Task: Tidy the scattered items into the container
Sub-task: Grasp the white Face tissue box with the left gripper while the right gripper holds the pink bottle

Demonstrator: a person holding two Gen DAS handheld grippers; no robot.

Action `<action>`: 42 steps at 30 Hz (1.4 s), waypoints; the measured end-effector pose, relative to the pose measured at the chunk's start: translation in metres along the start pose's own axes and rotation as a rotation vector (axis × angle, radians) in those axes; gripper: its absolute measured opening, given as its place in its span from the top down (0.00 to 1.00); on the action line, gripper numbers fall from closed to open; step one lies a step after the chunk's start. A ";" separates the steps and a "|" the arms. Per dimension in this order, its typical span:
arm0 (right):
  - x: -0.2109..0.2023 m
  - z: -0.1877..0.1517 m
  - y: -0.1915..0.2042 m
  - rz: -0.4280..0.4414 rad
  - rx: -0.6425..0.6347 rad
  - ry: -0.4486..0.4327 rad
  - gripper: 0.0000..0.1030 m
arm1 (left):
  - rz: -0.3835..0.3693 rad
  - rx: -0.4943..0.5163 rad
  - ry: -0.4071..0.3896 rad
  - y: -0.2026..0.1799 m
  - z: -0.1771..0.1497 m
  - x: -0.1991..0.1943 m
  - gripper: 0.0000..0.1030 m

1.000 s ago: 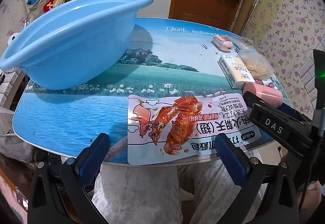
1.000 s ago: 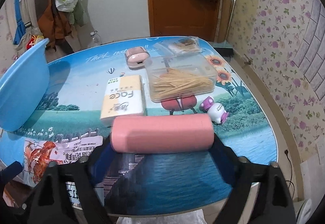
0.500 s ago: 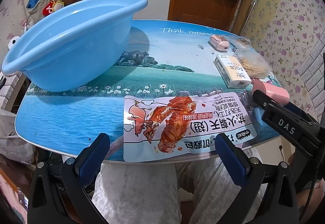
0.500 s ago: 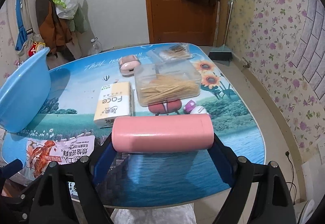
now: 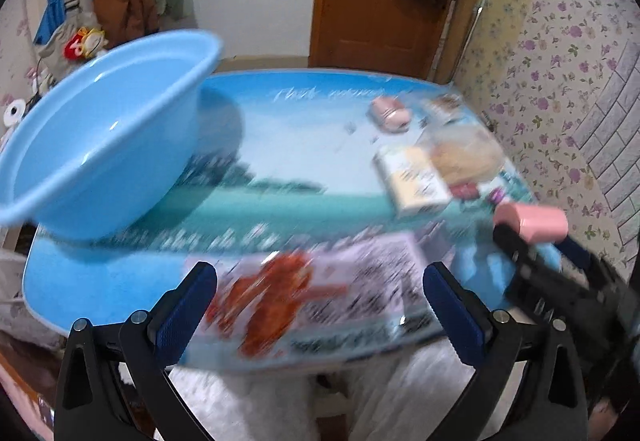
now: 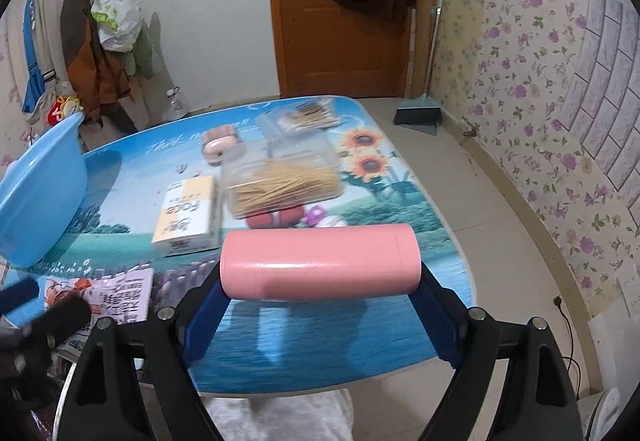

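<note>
My right gripper (image 6: 320, 281) is shut on a pink cylinder (image 6: 320, 261), held sideways above the table's near edge; it also shows in the left wrist view (image 5: 532, 221). My left gripper (image 5: 320, 301) is open and empty, above a snack packet (image 5: 312, 293) with a red chicken picture at the table's near edge. The light blue basin (image 5: 104, 145) stands at the table's left, also in the right wrist view (image 6: 36, 193). The left wrist view is blurred.
On the scenery-print table (image 6: 288, 341) lie a tissue pack (image 6: 188, 217), a clear box of toothpicks (image 6: 280, 185), a cotton-swab box (image 6: 304, 119), a pink case (image 6: 220, 143) and a small toy (image 6: 320, 217). A door and broom stand behind.
Both grippers have risen and pulled back from the table. The right keeps hold of the pink cylinder. The left wrist view has turned blurred from motion.
</note>
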State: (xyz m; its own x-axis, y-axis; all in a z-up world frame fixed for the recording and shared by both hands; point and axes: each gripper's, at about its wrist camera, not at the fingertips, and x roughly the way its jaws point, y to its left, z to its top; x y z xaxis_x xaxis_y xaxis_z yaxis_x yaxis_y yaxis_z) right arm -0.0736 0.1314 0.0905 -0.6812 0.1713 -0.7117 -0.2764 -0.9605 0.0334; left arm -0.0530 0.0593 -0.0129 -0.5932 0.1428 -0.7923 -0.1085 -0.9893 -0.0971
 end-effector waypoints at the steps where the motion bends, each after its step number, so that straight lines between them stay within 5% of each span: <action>1: 0.000 0.001 -0.004 -0.005 0.006 -0.002 0.15 | -0.005 0.006 -0.003 -0.007 0.006 0.003 0.00; 16: -0.002 0.002 -0.045 -0.047 0.030 -0.015 0.15 | 0.002 -0.013 0.077 -0.059 0.049 0.068 0.01; 26: 0.003 0.000 -0.056 -0.040 0.055 -0.005 0.15 | 0.032 0.023 0.051 -0.061 0.044 0.077 0.56; 33: -0.004 0.002 -0.046 -0.035 0.032 -0.027 0.15 | 0.017 0.036 0.031 -0.055 0.042 0.069 0.57; 42: -0.021 0.013 -0.031 -0.040 0.012 -0.075 0.15 | -0.013 -0.002 -0.104 -0.025 0.035 0.004 0.57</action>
State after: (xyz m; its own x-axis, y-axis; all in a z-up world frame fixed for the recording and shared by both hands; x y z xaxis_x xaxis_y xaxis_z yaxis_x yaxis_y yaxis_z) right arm -0.0599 0.1602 0.1134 -0.7181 0.2257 -0.6583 -0.3120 -0.9500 0.0146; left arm -0.0801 0.0860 0.0073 -0.6715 0.1573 -0.7241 -0.1153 -0.9875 -0.1076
